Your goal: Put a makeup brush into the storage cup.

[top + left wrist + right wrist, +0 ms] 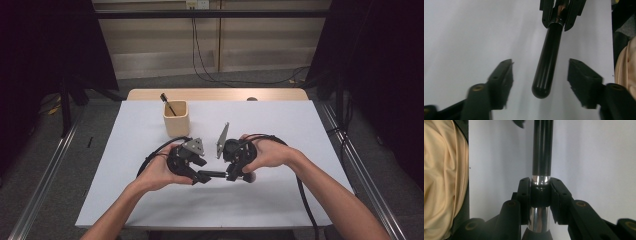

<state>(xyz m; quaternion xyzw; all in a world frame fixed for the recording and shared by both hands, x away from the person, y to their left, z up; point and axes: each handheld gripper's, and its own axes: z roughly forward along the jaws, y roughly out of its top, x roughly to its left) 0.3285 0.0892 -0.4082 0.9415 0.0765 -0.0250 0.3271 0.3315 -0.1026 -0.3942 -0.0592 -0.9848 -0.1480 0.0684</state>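
A black pen [212,174] with silver bands lies level above the white table, between the two grippers. My right gripper [540,192] is shut on the pen [542,152] near its silver ring, and the black barrel runs away from the jaws. In the left gripper view the pen's rounded black end [547,57] reaches between the jaws of my left gripper [540,75]. Those jaws stand apart on either side of the pen, with a gap on both sides. The right gripper [560,15] holds the far end at the top of that view. In the high view the left gripper [200,176] and right gripper [231,175] face each other.
A pale wooden cup [176,118] with a dark pen [168,105] standing in it sits at the back left of the white table [280,150]. A person's forearms come in from the bottom. Cables trail from both grippers.
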